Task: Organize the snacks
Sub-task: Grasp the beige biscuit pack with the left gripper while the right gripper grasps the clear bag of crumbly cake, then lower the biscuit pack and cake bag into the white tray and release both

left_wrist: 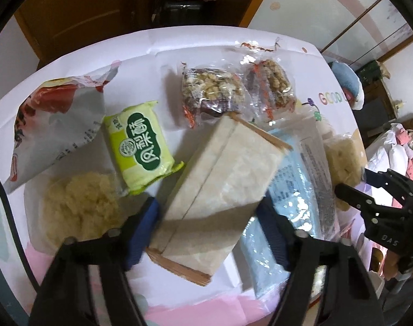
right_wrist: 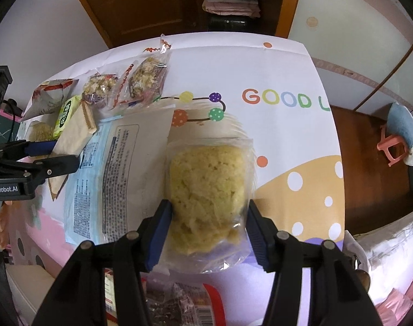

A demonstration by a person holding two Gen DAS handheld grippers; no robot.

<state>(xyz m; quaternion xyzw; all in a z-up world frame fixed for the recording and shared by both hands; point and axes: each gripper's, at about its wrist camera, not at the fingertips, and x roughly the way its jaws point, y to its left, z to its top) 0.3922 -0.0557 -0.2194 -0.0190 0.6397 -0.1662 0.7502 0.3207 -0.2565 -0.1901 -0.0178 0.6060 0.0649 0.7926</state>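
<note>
Blue-padded fingers of our left gripper (left_wrist: 206, 225) bracket the pale translucent-wrapped rectangular block with brown wafer edges (left_wrist: 220, 179); pads look pressed on its two long sides, so we read it as clamped, block tilted off the patterned white tablecloth (left_wrist: 157, 40). In the right wrist view our right gripper (right_wrist: 209, 233) is clamped on the clear plastic bag of crumbly yellow puffed snack (right_wrist: 209, 190), pads touching both sides low on the bag.

Where things sit: wafer block is mid-table, just right of the lime-green pineapple-cake packet (left_wrist: 141, 144), overlapping the light-blue printed flat pouch (left_wrist: 301, 179). Two clear packs of nut clusters (left_wrist: 233, 92) lie behind, a silver-and-red foil bag (left_wrist: 54, 125) far left, a second yellow crumbly bag (left_wrist: 81, 206) near left.

Step, as we judge it: lifting both items to group them.

Doing it well:
- keep squeeze light, crumbly snack will crush
- lift the block straight so it doesn't drag the blue pouch
- right grip is low on the bag; top may flop, so move slow
- keep grippers well apart while crossing
</note>
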